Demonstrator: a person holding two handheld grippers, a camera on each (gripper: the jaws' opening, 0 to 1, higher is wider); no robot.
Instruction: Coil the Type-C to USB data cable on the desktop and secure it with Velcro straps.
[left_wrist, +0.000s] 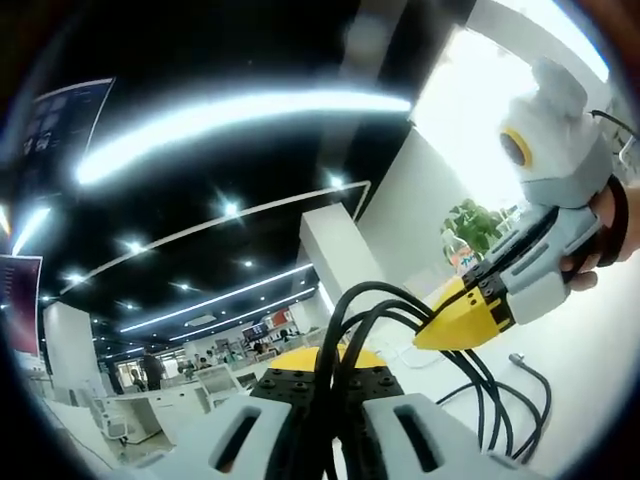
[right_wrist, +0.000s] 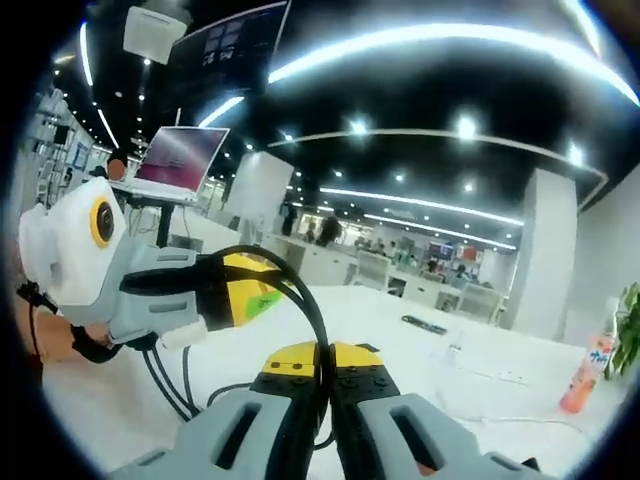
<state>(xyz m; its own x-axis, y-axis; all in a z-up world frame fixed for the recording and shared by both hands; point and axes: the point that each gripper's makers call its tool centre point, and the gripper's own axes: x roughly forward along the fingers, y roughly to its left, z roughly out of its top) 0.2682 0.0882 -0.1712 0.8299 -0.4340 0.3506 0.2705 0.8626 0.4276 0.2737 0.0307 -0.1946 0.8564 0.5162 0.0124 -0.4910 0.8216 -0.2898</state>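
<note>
Clearly no readable writing anywhere. One black cable (left_wrist: 400, 310), looped into several strands, held off white desk (left_wrist: 600, 360) between two grippers. Left gripper (left_wrist: 330, 400) jaws closed on strands; right gripper (right_wrist: 325, 385) jaws likewise clamped on cable (right_wrist: 300, 290). One orange bottle (right_wrist: 590, 375), label illegible; one laptop (right_wrist: 180, 155).

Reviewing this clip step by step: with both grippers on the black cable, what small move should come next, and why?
Probably lower the bundle to the desk to strap it. The left gripper and right gripper both pinch looped cable in the air, yet strands trail loose on the desk. I can't spot a strap.
</note>
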